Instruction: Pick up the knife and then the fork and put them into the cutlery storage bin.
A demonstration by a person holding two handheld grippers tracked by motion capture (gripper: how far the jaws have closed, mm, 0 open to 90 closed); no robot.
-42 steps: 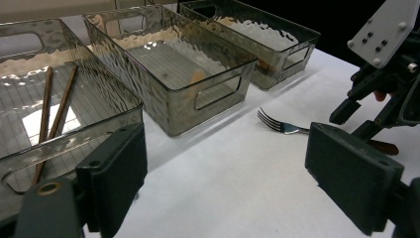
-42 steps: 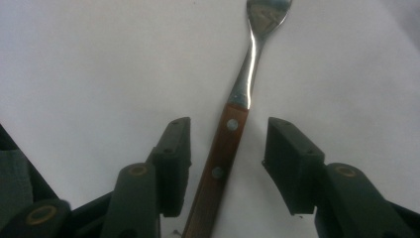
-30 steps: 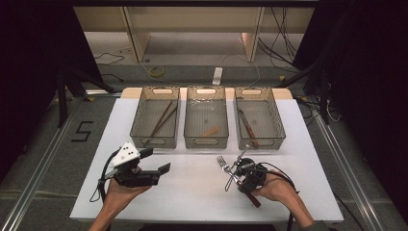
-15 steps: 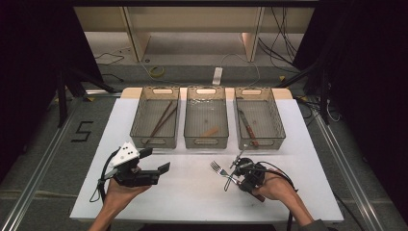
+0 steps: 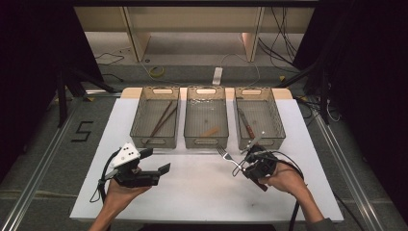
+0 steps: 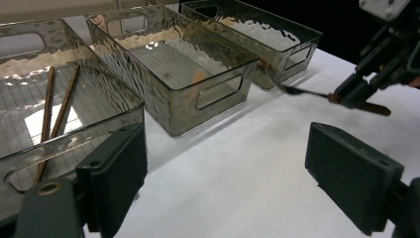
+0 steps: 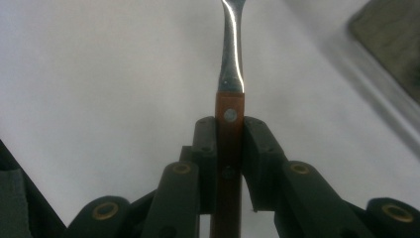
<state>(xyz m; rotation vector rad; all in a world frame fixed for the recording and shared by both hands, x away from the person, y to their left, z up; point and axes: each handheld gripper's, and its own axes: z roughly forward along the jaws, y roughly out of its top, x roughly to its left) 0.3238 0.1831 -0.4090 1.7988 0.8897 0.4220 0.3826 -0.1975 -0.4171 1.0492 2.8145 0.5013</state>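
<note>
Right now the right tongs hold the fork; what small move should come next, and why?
Probably carry the fork forward over the middle bin. The right tongs are shut on its wooden handle, and the left bin holds chopsticks, the right bin a knife.

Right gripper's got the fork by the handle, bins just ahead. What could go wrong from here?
1. The right gripper pinches only the fork handle's narrow wooden end; the long metal part juts out, so it may pivot or slip.
2. The tines point toward the middle bin; its near wall could catch them.
3. The knife bin sits close beside the gripper; a swing might knock it.
</note>
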